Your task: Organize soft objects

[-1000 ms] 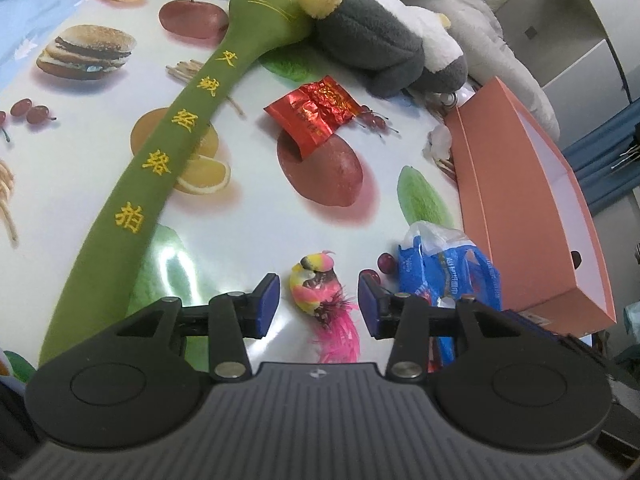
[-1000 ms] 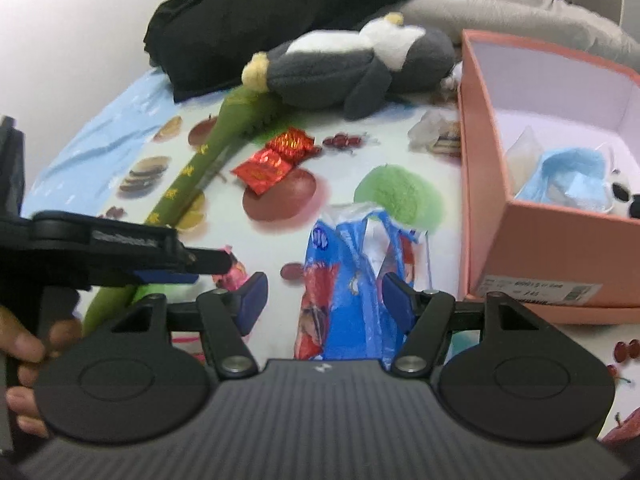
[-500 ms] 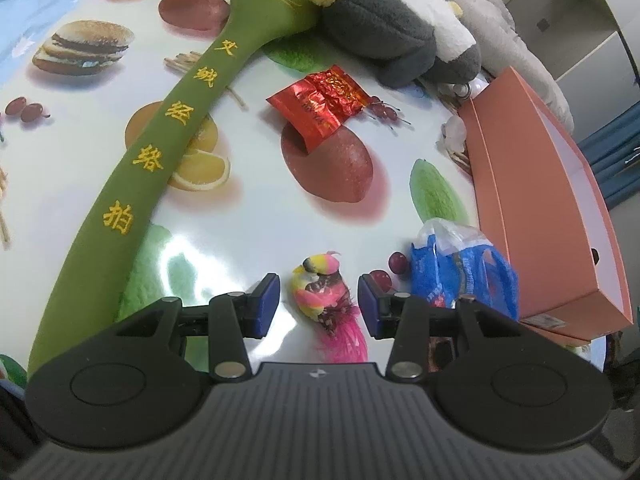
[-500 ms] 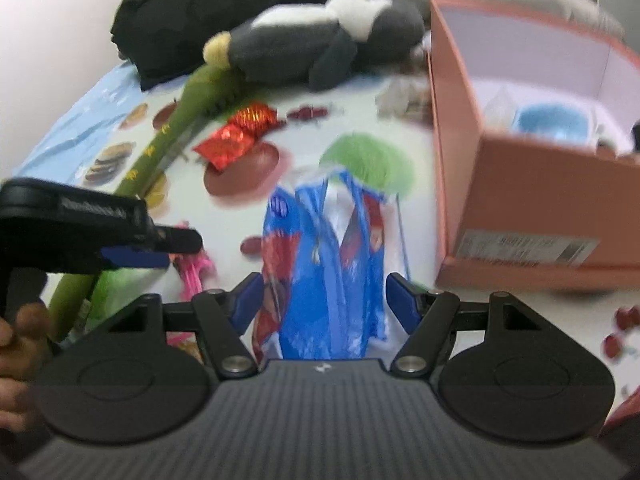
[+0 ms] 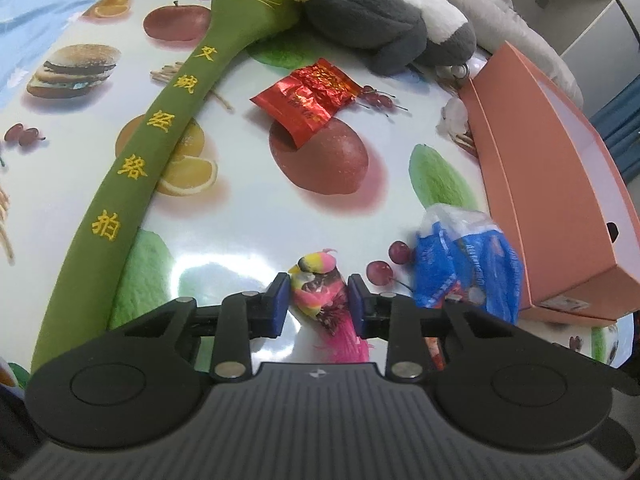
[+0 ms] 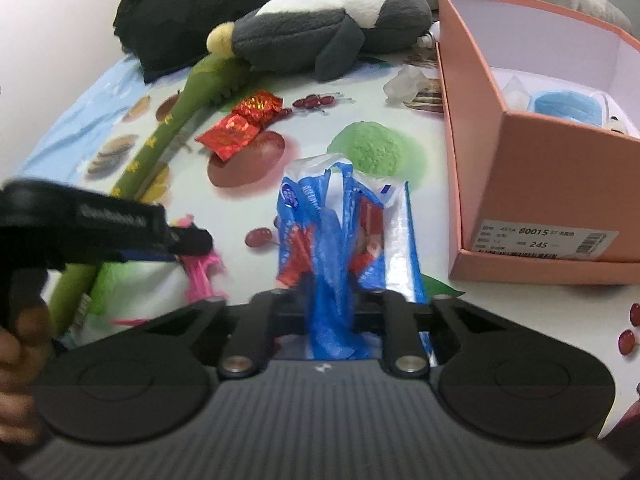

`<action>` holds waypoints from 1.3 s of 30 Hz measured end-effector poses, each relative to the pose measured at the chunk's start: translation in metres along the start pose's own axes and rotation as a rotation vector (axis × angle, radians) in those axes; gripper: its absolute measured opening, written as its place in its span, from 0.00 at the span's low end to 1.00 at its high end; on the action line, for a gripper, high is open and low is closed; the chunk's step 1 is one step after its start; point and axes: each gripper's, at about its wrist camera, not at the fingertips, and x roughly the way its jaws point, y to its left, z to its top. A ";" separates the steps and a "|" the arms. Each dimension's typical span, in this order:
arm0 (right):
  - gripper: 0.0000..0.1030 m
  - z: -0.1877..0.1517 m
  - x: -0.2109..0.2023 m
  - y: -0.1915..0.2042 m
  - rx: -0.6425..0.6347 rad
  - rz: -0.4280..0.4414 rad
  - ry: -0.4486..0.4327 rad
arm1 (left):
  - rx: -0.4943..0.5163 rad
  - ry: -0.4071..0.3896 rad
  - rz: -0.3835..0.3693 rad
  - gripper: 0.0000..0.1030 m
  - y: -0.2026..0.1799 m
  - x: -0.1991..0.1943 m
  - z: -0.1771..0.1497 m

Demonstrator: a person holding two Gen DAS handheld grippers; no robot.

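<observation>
My left gripper (image 5: 318,300) is closed around a small multicoloured bird toy (image 5: 318,280) with pink tail feathers lying on the fruit-print tablecloth (image 5: 240,208); both pads touch it. My right gripper (image 6: 326,300) is shut on a blue plastic bag (image 6: 336,240), which also shows in the left wrist view (image 5: 468,264). The pink feathers (image 6: 202,268) and the left gripper (image 6: 120,232) show in the right wrist view. A long green plush stick (image 5: 152,140) lies to the left. A grey and white plush penguin (image 5: 380,20) lies at the back.
An open salmon cardboard box (image 6: 560,184) stands at the right, holding a blue face mask (image 6: 568,106). A red foil packet (image 5: 312,98) lies mid-table. A black garment (image 6: 192,8) and grey cloth (image 5: 500,12) lie at the back. Crumpled clear plastic (image 6: 404,84) lies by the box.
Both grippers have closed: the left one on the bird toy, the right one on the blue bag. The right gripper has also moved forward over the bag.
</observation>
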 end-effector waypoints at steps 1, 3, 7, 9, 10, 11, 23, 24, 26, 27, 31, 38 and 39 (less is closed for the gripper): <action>0.11 0.001 -0.002 -0.001 0.002 -0.011 -0.003 | 0.000 0.001 -0.003 0.35 0.000 -0.001 0.000; 0.10 0.001 -0.006 -0.004 0.018 -0.012 -0.009 | 0.008 -0.001 -0.015 0.34 -0.003 -0.004 0.001; 0.09 0.005 -0.022 -0.011 0.048 -0.018 -0.032 | 0.053 -0.025 -0.025 0.34 -0.013 -0.018 0.002; 0.09 0.006 -0.031 -0.011 0.061 -0.017 -0.038 | 0.074 -0.037 -0.039 0.34 -0.019 -0.026 0.003; 0.09 0.007 -0.037 -0.010 0.065 -0.011 -0.051 | 0.086 -0.042 -0.042 0.34 -0.022 -0.030 0.004; 0.09 0.008 -0.042 -0.008 0.060 -0.013 -0.063 | 0.099 -0.047 -0.046 0.34 -0.025 -0.035 0.004; 0.09 0.020 -0.117 0.003 0.060 -0.013 -0.195 | 0.190 -0.098 -0.148 0.35 -0.054 -0.089 0.007; 0.09 0.022 -0.122 0.003 0.057 -0.016 -0.206 | 0.202 -0.105 -0.153 0.35 -0.058 -0.093 0.009; 0.09 0.024 -0.133 0.003 0.056 -0.018 -0.228 | 0.235 -0.131 -0.152 0.35 -0.066 -0.104 0.010; 0.09 0.026 -0.138 0.003 0.056 -0.022 -0.236 | 0.245 -0.138 -0.158 0.35 -0.069 -0.108 0.011; 0.09 0.028 -0.158 0.000 0.070 -0.029 -0.261 | 0.278 -0.154 -0.174 0.35 -0.081 -0.125 0.011; 0.09 0.021 -0.186 -0.013 0.102 -0.069 -0.283 | 0.316 -0.161 -0.227 0.35 -0.104 -0.145 0.003; 0.09 0.020 -0.189 -0.016 0.105 -0.076 -0.283 | 0.322 -0.160 -0.236 0.35 -0.108 -0.145 0.002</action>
